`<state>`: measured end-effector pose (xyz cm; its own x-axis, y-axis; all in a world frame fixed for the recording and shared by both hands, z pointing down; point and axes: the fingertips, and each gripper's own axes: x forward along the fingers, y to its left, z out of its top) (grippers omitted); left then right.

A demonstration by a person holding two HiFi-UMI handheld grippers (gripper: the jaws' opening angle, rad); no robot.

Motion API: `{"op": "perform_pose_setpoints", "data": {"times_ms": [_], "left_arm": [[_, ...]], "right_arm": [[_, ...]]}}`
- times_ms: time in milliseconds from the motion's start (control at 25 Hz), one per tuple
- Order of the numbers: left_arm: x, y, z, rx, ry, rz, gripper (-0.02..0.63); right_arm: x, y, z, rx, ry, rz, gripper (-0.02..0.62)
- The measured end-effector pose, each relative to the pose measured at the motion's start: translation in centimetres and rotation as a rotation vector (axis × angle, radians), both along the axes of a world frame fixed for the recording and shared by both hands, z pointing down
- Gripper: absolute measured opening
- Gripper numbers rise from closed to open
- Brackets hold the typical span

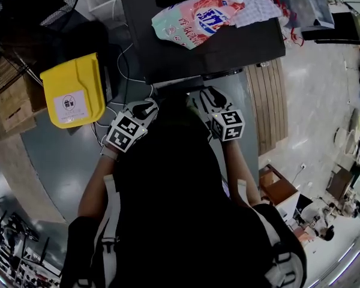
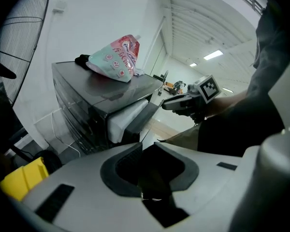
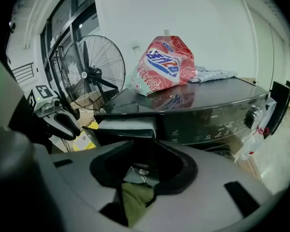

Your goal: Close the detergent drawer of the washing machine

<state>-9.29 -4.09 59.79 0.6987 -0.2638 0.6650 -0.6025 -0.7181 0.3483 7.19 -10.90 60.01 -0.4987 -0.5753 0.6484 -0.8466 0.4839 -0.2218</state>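
Left hand-held gripper (image 1: 145, 108) partly spread, right hand-held gripper (image 1: 209, 98) wider, and we hold nothing. The detergent drawer (image 3: 127, 127) juts toward us from the washing machine (image 3: 208, 115), top left of its front; we'd press squarely on its face, straight in

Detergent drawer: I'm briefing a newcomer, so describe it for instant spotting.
Find the dark washing machine with the pink detergent bag on top. At its upper front corner nearest the fan, the detergent drawer juts out: the only pulled-out part, white inside.

Head view looks steeply down; both gripper views closely share the washing machine (image 3: 217, 117).
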Motion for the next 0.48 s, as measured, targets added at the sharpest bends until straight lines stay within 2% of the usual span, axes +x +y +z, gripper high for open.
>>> {"op": "perform_pose_setpoints", "data": {"times_ms": [240, 480], "left_arm": [[1.0, -0.1, 0.3, -0.004, 0.024, -0.008, 0.058], [2.3, -0.5, 0.9, -0.006, 0.010, -0.007, 0.025]], "right_arm": [[-0.1, -0.1, 0.0, -0.006, -0.004, -0.013, 0.140], [-0.2, -0.1, 0.1, -0.012, 0.013, -0.045, 0.141]]}}
